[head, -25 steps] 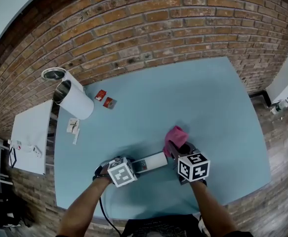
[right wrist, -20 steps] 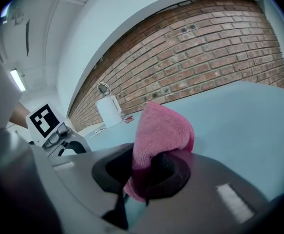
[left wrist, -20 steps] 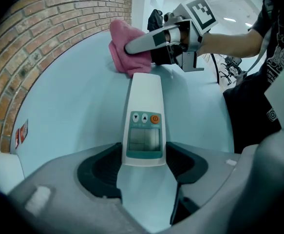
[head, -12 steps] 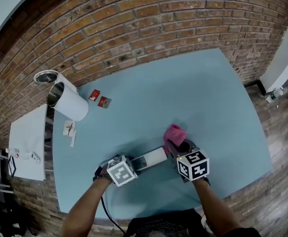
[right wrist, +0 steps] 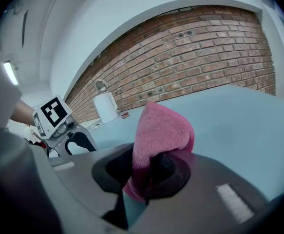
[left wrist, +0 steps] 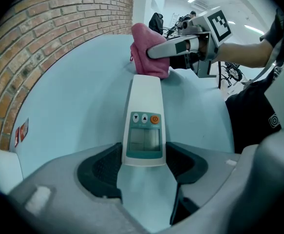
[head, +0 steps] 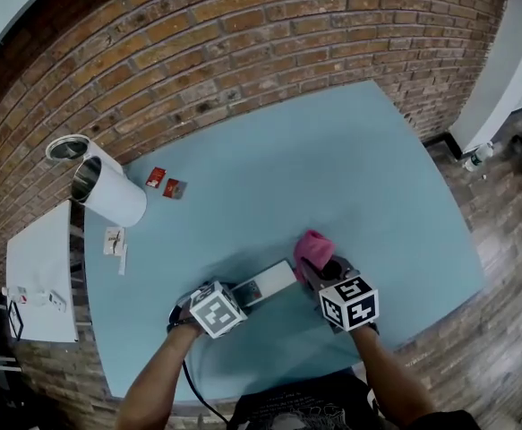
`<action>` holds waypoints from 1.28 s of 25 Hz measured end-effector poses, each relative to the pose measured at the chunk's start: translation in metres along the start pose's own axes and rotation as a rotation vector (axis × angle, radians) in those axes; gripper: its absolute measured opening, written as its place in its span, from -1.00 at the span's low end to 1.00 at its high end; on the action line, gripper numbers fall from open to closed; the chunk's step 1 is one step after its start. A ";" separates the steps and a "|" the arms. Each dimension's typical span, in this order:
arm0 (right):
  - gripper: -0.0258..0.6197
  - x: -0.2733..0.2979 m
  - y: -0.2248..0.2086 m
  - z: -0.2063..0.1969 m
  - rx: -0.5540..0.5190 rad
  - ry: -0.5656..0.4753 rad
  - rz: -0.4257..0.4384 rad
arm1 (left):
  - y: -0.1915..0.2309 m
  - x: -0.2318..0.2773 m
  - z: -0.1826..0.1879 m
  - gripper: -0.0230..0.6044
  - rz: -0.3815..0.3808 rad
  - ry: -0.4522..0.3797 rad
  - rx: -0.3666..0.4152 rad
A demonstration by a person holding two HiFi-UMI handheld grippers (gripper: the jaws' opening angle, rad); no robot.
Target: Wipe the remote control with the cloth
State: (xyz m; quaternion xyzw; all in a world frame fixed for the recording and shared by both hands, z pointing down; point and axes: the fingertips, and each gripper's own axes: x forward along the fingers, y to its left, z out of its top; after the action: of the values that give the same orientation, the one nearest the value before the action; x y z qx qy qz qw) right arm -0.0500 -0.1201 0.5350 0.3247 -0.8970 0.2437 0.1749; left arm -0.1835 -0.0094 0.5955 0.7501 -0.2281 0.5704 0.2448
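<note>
On the table, near my edge: the remote lies flat on the blue table, screen and buttons facing up.
Remote's lie: it runs lengthwise from my left gripper toward my right gripper.
Left gripper: it points steeply down. Its jaws are clamped on the remote's near end, one dark pad against each long side, just below the screen.
Right gripper: its jaws are clenched on the cloth, and a pink fold stands up past the pads.
Cloth: it is bunched into a lump. From my left gripper view it sits against the far end of the remote, with the right gripper's finger laid along it.
Far left of table: a white canister stands by the brick wall, with two small red packets near it, well apart from the remote.
</note>
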 end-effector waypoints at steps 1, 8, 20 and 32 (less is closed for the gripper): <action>-0.72 -0.002 0.000 -0.001 0.003 0.000 -0.008 | 0.000 0.000 0.000 -0.02 0.000 0.000 0.000; -0.72 -0.012 0.005 -0.009 0.033 -0.009 -0.048 | 0.001 0.000 -0.001 -0.02 -0.008 0.007 0.007; -0.72 -0.027 0.019 -0.017 0.193 -0.086 -0.102 | 0.001 0.000 0.002 -0.02 -0.011 0.002 0.006; -0.72 -0.029 0.040 -0.028 0.328 -0.142 -0.160 | -0.002 -0.002 0.005 -0.02 -0.006 -0.072 0.002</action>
State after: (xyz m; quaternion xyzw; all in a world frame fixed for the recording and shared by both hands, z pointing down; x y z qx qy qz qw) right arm -0.0508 -0.0634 0.5317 0.4357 -0.8266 0.3484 0.0747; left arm -0.1792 -0.0111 0.5923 0.7710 -0.2339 0.5426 0.2377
